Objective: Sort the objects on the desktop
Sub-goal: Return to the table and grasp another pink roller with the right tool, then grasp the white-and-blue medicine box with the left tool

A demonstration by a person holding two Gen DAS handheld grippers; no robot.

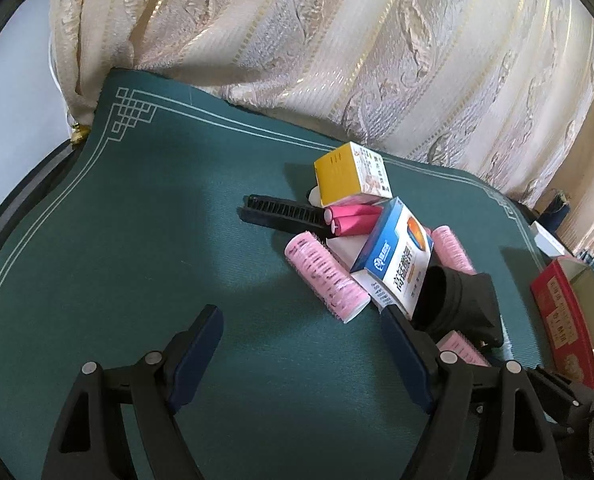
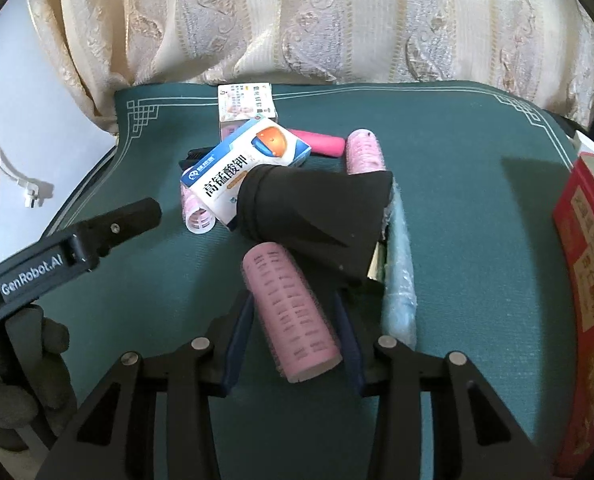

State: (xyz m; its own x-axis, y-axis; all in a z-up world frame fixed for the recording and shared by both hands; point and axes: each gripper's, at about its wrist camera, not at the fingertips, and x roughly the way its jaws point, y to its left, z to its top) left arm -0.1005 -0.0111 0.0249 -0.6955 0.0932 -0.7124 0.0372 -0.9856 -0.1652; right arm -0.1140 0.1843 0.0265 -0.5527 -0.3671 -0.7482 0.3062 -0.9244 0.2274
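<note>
A pile lies on the green mat (image 1: 137, 240): a yellow box (image 1: 347, 174), a blue-and-white medicine box (image 1: 393, 256), a black comb (image 1: 281, 210), magenta tubes (image 1: 353, 220), pink hair rollers (image 1: 325, 276) and a black dryer nozzle (image 1: 457, 300). My left gripper (image 1: 301, 316) is open and empty, left of the pile. In the right wrist view my right gripper (image 2: 293, 304) has its jaws against both sides of a pink roller (image 2: 291, 312). The nozzle (image 2: 317, 216), medicine box (image 2: 241, 168) and a pale blue bubble-wrapped stick (image 2: 399, 280) lie beyond.
A red box (image 2: 589, 292) stands at the mat's right edge, also in the left wrist view (image 1: 561, 312). A patterned curtain (image 2: 317, 20) hangs behind the table. The left gripper (image 2: 77, 240) shows at the left of the right wrist view.
</note>
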